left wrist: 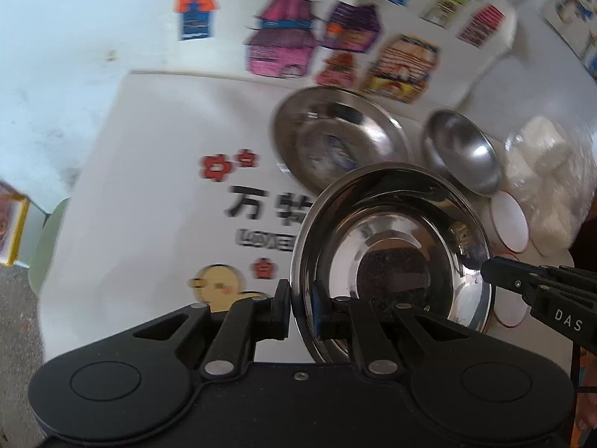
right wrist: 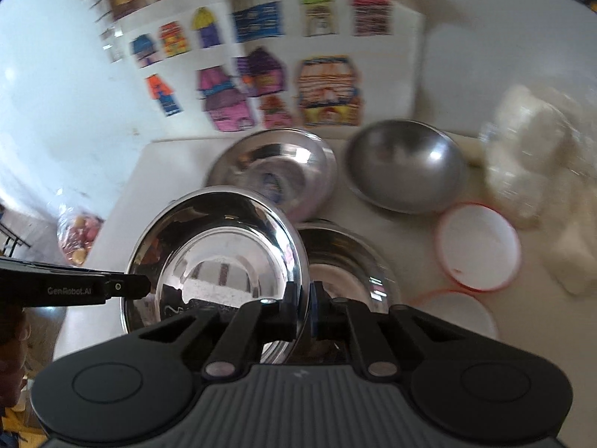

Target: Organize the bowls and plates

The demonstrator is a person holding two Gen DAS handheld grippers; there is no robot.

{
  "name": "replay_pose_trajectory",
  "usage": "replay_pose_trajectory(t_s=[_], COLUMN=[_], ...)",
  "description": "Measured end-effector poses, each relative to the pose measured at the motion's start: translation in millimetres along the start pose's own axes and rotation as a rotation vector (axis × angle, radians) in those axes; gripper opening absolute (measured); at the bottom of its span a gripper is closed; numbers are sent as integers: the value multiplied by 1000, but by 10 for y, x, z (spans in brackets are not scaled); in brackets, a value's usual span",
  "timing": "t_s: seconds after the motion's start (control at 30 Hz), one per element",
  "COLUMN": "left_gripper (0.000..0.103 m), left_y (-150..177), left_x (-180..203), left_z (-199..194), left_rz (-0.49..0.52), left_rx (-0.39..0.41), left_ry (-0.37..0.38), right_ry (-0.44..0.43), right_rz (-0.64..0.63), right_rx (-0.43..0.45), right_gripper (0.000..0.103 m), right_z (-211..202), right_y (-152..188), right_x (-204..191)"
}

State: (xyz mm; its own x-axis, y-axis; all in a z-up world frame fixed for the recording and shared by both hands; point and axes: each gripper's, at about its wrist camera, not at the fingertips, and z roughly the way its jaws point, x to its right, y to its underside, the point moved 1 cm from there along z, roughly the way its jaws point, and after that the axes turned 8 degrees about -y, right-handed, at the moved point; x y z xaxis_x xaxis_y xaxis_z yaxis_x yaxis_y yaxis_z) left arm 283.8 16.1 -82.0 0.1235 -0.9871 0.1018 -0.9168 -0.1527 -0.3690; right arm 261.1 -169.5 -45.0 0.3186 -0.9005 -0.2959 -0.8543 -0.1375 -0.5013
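Observation:
A shiny steel dish [left wrist: 391,246] [right wrist: 216,254] hangs tilted above the table, carried between both grippers. My left gripper [left wrist: 300,306] is shut on its left rim. My right gripper [right wrist: 308,308] is shut on the opposite rim, and its tip [left wrist: 488,274] shows at the dish's far side in the left wrist view. Beneath and behind lie another steel dish [right wrist: 347,261], a steel plate [left wrist: 335,138] [right wrist: 276,171] and a deep steel bowl [left wrist: 462,149] [right wrist: 406,164]. A white bowl with a red rim [right wrist: 477,246] [left wrist: 509,220] stands to the right.
A second white red-rimmed dish [right wrist: 455,313] lies at the near right. A clear bag of white lumps [right wrist: 530,149] [left wrist: 544,156] sits at the far right. The white table [left wrist: 149,186] carries printed characters; paper house pictures [left wrist: 283,37] cover the wall behind.

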Motion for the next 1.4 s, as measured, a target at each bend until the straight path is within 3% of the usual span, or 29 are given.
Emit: replay_pose_trajectory(t_s=[0.13, 0.4, 0.8, 1.4], left_gripper=[12, 13, 14, 16], left_y=[11, 67, 75, 78], left_x=[254, 538, 617, 646], left_z=[81, 251, 403, 511], left_rz=[25, 38, 17, 2], left_rx=[-18, -77, -102, -116], left_ry=[-5, -89, -150, -173], right_ry=[21, 14, -16, -26], right_rz=[21, 14, -27, -46], right_rx=[-11, -50, -89, -92], right_gripper=[7, 7, 8, 8], right_z=[-56, 0, 135, 170], right_y=[40, 105, 58, 44], right_x=[238, 489, 544, 549])
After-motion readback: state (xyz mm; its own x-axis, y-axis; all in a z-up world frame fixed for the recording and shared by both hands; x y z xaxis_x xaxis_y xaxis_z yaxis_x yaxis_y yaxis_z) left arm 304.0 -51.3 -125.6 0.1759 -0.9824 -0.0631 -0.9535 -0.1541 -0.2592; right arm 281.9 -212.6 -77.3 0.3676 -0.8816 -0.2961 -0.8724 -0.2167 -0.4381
